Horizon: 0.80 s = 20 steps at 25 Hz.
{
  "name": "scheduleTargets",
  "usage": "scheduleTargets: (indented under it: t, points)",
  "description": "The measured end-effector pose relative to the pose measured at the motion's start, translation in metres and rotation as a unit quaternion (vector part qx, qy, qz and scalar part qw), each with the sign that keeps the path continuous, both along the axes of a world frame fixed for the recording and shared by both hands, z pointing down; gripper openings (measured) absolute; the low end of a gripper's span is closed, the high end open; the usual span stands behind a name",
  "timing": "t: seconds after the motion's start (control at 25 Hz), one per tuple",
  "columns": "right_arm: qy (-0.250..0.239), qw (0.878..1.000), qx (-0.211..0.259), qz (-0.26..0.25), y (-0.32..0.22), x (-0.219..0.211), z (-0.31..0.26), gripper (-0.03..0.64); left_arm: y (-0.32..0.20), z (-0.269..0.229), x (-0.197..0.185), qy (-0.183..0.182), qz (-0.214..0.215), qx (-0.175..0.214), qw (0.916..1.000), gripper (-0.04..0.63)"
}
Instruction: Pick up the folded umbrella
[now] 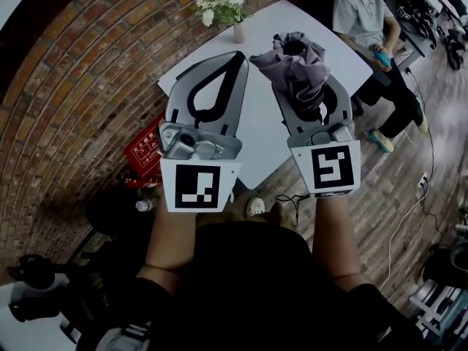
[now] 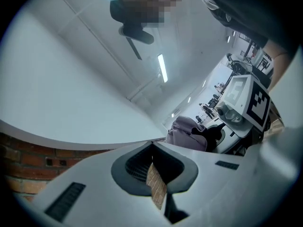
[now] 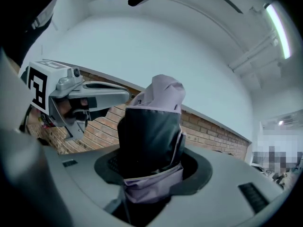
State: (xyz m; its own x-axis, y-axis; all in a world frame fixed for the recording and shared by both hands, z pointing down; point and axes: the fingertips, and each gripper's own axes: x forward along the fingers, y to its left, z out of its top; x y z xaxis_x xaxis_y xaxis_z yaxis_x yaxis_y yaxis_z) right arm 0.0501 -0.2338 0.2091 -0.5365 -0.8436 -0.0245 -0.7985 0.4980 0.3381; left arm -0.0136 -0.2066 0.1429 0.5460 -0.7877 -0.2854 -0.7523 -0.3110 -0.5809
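Umbrella: lilac-and-black folded fabric umbrella (image 1: 296, 68), off the white table (image 1: 259, 126), up in the air.
Right gripper (image 1: 313, 97): clamped on the umbrella's body.
Axis: umbrella runs out along the jaws, past the tips.
Left gripper (image 1: 238, 57): jaws together, empty, just beside.

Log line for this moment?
right hand-held gripper: shut on folded umbrella | left hand-held gripper: shut, empty | held above white table

Left claw (image 1: 236, 58): grey shell, black inner pads, white cube (image 1: 199, 185) with black square marker.
Right claw (image 1: 303, 86): matching.
Clothing: black top (image 1: 248, 269).
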Motion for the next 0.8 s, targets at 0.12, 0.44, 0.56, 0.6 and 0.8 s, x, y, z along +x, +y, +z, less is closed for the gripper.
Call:
scheduleTargets:
  t: [0.12,0.44,0.56,0.6,0.8]
  points:
    - [-0.010,1.000,0.005,0.000,0.002,-0.001,-0.004,0.236,-0.001,0.002,-0.005,-0.001,-0.004,-0.002,1.0000,0.012]
    - [-0.032,0.999,0.030,0.005,0.042,0.031,-0.025,0.238,0.033,-0.003,0.021,-0.010,-0.006,0.007,0.9999,0.012]
    - [-0.044,0.998,0.037,0.006,0.051,0.040,-0.032,0.238,0.040,-0.005,0.028,-0.012,-0.007,0.004,0.9999,0.012]
    - [-0.046,0.998,0.039,0.005,0.053,0.041,-0.033,0.238,0.041,-0.005,0.029,-0.011,-0.006,0.004,0.9999,0.012]
    - [-0.055,0.997,0.053,0.001,0.058,0.046,-0.042,0.238,0.044,-0.010,0.034,-0.011,-0.002,0.012,0.9999,0.012]
